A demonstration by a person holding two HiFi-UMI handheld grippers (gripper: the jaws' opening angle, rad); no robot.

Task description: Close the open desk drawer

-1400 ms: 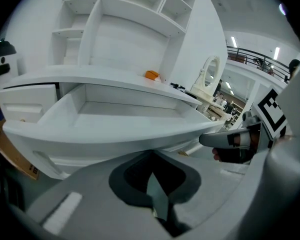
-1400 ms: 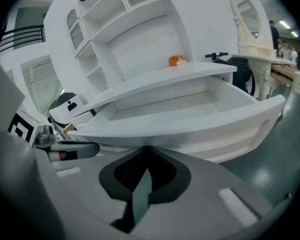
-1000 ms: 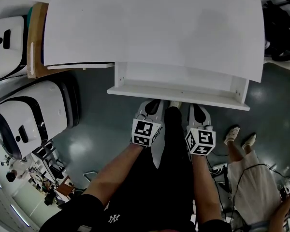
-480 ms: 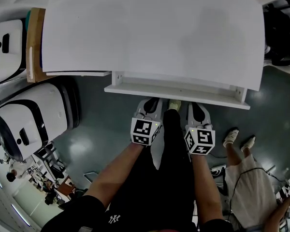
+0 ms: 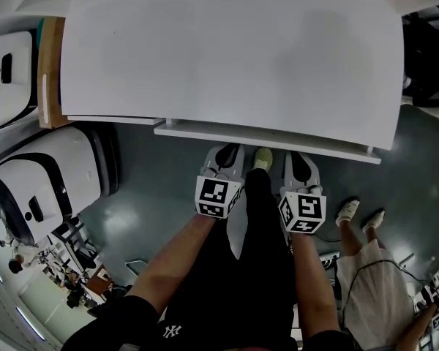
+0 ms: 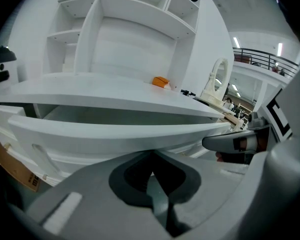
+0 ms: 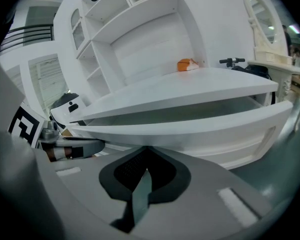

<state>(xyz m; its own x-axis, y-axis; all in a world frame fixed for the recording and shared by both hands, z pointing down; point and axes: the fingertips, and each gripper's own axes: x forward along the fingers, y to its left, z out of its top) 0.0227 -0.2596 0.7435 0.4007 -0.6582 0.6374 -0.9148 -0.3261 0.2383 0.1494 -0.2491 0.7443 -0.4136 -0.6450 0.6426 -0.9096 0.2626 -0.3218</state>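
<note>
One drawer; left gripper, right gripper closed

Floor: grey-green, glossy. Left: large white-and-black appliance; second white appliance, partly cropped, with a brown board just beside it. Right: a second person's white shoes. Rear: white shelving, with a small orange object before it.

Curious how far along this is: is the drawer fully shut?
No, the drawer front juts out past the desk top edge.
</note>
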